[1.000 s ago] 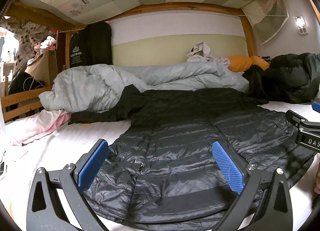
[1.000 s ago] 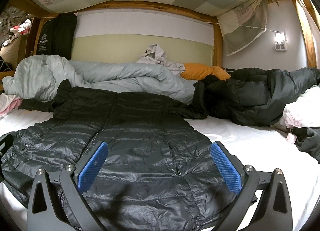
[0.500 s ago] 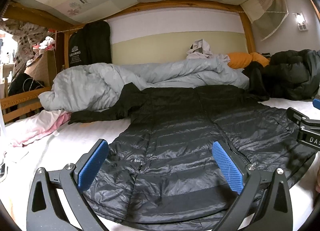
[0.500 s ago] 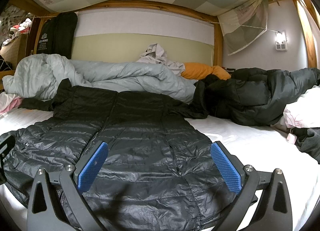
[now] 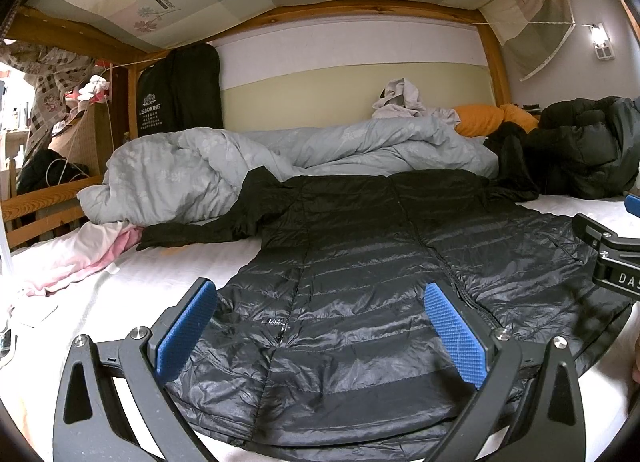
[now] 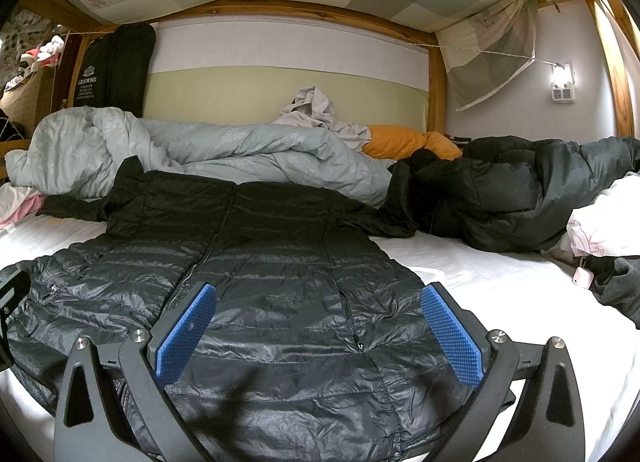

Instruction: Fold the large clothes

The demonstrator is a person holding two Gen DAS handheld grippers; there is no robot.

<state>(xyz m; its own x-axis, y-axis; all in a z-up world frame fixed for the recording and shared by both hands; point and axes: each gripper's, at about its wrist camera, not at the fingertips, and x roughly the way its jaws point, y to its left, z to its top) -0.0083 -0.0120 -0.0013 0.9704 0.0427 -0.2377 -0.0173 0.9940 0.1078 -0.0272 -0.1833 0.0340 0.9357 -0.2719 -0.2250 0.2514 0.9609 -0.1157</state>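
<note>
Slippery, light black quilted down coat (image 5: 360, 302); I'd pinch its hem corners with both empty, wide-open tools: left (image 5: 320, 338), right (image 6: 316, 334).

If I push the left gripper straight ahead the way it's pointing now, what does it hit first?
Most likely the black puffer coat: the open left gripper points along it, low over its hem. Beyond the coat lies the grey duvet, though depth is hard to judge here.

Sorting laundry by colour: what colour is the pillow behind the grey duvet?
Orange; the pillow shows best in the right wrist view.
</note>
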